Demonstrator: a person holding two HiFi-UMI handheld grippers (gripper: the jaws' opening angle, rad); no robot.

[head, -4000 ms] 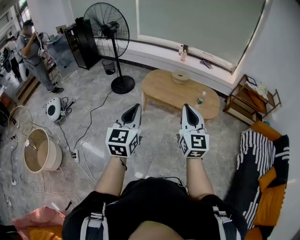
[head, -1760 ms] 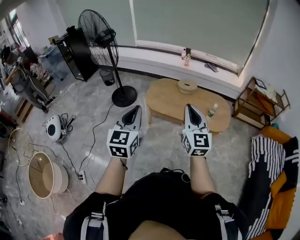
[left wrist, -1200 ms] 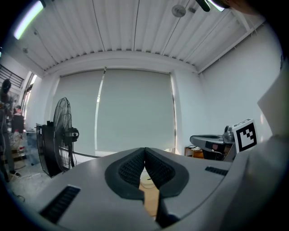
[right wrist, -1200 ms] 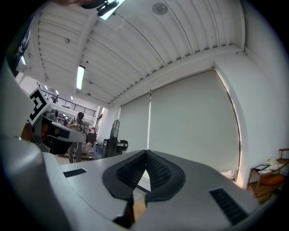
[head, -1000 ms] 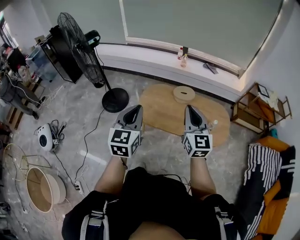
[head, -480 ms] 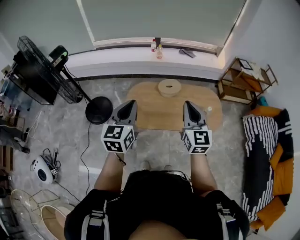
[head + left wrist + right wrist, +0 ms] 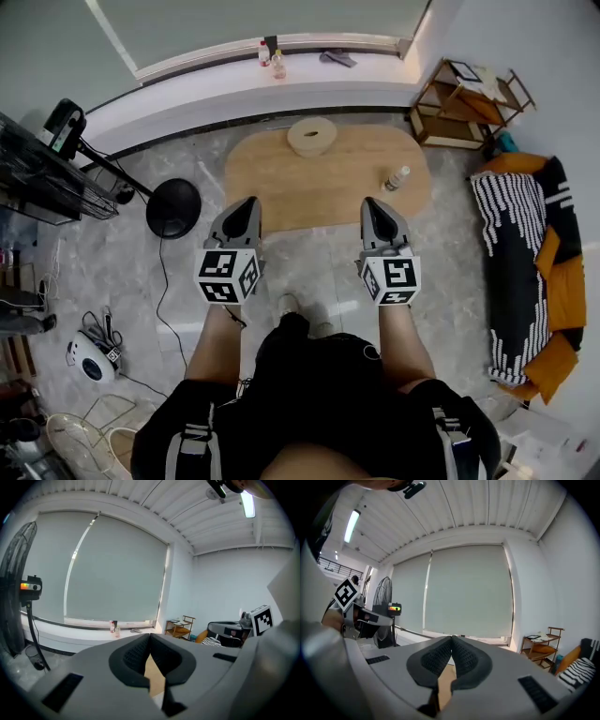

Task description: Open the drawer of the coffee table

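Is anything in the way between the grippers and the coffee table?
Nothing visible. The left gripper and right gripper point at the coffee table with only bare floor between. The bottle and round thing sit on top, out of the way.

You face a tan table (image 7: pixel 328 183) on a grey marbled floor (image 7: pixel 309 267), your grey left gripper (image 7: pixel 246 202) and right gripper (image 7: pixel 373 202) bearing black-and-white cubes (image 7: pixel 225 275), beside an orange, black-and-white-striped sofa (image 7: pixel 511 244).

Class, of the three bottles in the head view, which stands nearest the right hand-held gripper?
The lone bottle on the coffee table, just beyond the right hand-held gripper. The other two bottles stand together on the window ledge.
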